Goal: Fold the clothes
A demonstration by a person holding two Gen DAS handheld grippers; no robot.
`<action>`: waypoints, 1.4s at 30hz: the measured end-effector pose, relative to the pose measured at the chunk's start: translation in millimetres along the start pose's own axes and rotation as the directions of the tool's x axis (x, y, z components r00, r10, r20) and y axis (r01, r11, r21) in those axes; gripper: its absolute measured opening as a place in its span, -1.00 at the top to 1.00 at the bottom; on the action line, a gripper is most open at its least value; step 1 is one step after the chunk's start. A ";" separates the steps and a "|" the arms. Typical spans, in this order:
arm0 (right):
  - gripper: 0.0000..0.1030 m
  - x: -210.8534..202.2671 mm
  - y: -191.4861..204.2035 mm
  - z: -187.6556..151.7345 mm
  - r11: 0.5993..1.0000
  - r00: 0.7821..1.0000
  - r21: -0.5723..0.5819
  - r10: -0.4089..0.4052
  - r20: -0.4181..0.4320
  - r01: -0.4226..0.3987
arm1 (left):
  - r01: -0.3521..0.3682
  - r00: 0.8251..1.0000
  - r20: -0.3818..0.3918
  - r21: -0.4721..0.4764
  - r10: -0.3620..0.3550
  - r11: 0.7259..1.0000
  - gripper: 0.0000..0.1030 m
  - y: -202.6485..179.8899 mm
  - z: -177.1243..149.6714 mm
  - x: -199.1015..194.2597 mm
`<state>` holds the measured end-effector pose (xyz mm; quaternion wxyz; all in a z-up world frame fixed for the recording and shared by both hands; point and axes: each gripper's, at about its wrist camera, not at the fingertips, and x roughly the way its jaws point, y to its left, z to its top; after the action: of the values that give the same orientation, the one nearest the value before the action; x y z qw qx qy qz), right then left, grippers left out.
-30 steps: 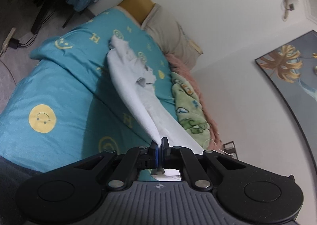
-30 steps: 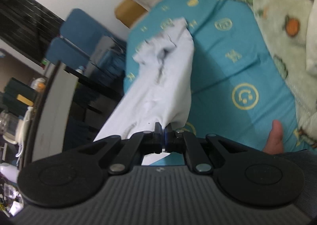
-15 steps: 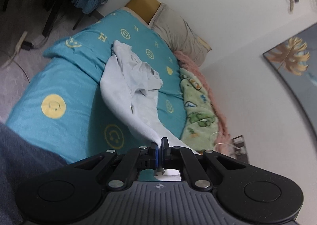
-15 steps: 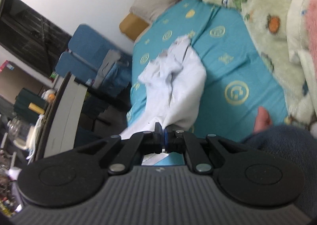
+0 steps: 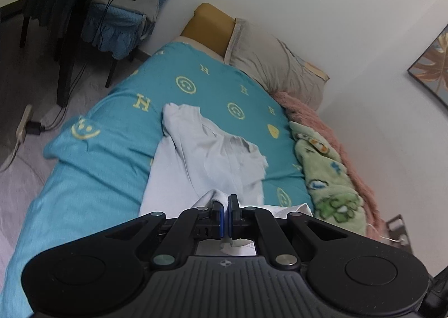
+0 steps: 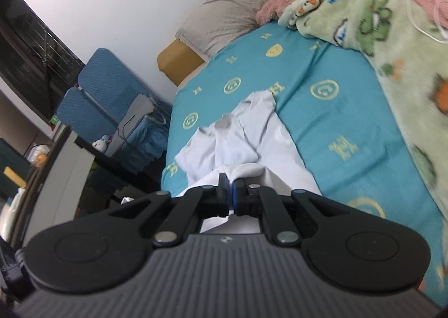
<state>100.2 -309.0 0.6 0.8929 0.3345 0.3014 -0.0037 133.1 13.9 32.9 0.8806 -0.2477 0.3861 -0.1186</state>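
A white garment (image 5: 201, 161) lies rumpled along the teal bedspread (image 5: 92, 178); its far end with the sleeves rests on the bed and its near edge is raised. My left gripper (image 5: 226, 201) is shut on one part of the near edge. In the right wrist view the same white garment (image 6: 246, 144) runs away from me across the teal bedspread (image 6: 350, 116). My right gripper (image 6: 231, 187) is shut on another part of the near edge. The cloth between the two grips is hidden behind the gripper bodies.
A green cartoon blanket (image 5: 327, 175) and a pink fleece (image 5: 310, 119) lie along the wall side of the bed. A grey pillow (image 5: 274, 63) sits at the head. A blue chair (image 6: 103, 93) and a dark desk (image 6: 56, 166) stand beside the bed, with cables on the floor (image 5: 30, 127).
Both grippers have moved forward over the bed and come down, still shut on the garment. The cloth, stretched taut a second ago, now lies slack and bunched on the bedspread.
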 end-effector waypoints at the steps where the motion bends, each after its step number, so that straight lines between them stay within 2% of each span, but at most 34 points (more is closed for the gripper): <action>1: 0.88 13.6 -1.3 2.8 1.000 1.000 -0.011 -0.001 0.003 0.001 | -0.012 1.000 -0.001 0.013 0.012 1.000 0.94 2.2 2.0 15.0; 11: 0.88 156.3 -38.0 7.4 0.985 0.992 -0.139 -0.108 -0.065 0.098 | -0.126 0.992 -0.013 0.138 0.129 0.982 0.94 28.2 17.1 161.8; 15: 0.88 190.7 -50.6 -1.1 0.976 0.987 -0.192 -0.127 -0.095 0.107 | -0.168 0.983 -0.048 0.170 0.179 0.971 0.93 48.7 8.7 210.4; 18: 0.87 206.6 -55.4 -8.2 0.965 0.983 -0.235 -0.143 -0.115 0.113 | -0.175 0.979 -0.067 0.192 0.191 0.966 0.92 57.4 1.4 225.8; 22: 0.85 202.2 -48.7 -7.8 0.955 0.982 -0.270 -0.157 -0.104 0.124 | -0.174 0.981 -0.039 0.241 0.189 0.955 0.85 50.8 -1.9 217.9; 24: 0.84 192.6 -42.0 -5.6 0.950 0.981 -0.276 -0.175 -0.079 0.147 | -0.175 0.983 -0.015 0.265 0.185 0.948 0.62 43.3 -3.1 206.2; 26: 0.83 176.7 -34.3 -4.7 0.943 0.982 -0.292 -0.182 -0.052 0.159 | -0.192 0.981 0.030 0.295 0.192 0.936 -0.15 32.7 -6.0 186.5; 27: 0.80 168.5 -30.5 -4.4 0.939 0.982 -0.301 -0.184 -0.040 0.164 | -0.202 0.979 0.061 0.310 0.192 0.929 -0.27 27.5 -8.3 175.4; 28: 0.55 159.5 -26.8 -3.9 0.934 0.982 -0.314 -0.185 -0.026 0.168 | -0.207 0.978 0.091 0.325 0.188 0.923 -0.43 22.7 -11.0 163.6; 29: -0.07 148.9 -23.5 -4.0 0.930 0.984 -0.327 -0.179 -0.007 0.167 | -0.213 0.976 0.113 0.337 0.185 0.917 -0.59 17.1 -13.3 151.8; 31: -0.69 124.1 -18.1 -5.5 0.926 0.987 -0.341 -0.153 0.049 0.160 | -0.221 0.973 0.146 0.354 0.179 0.909 -0.65 8.7 -19.5 129.8; 33: -0.64 101.2 -12.6 -7.7 0.920 0.986 -0.358 -0.137 0.090 0.160 | -0.226 0.970 0.173 0.367 0.172 0.903 -0.70 2.1 -26.7 108.7; 42: -0.64 21.5 1.9 -37.4 0.919 0.986 -0.372 -0.085 0.142 0.133 | -0.253 0.952 0.268 0.432 0.144 0.866 -0.86 -19.0 -68.8 26.0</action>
<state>98.2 -280.9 -32.2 0.9560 0.1372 0.2589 -0.0155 99.5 -36.4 -13.2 0.9598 -0.0017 0.2672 -0.0861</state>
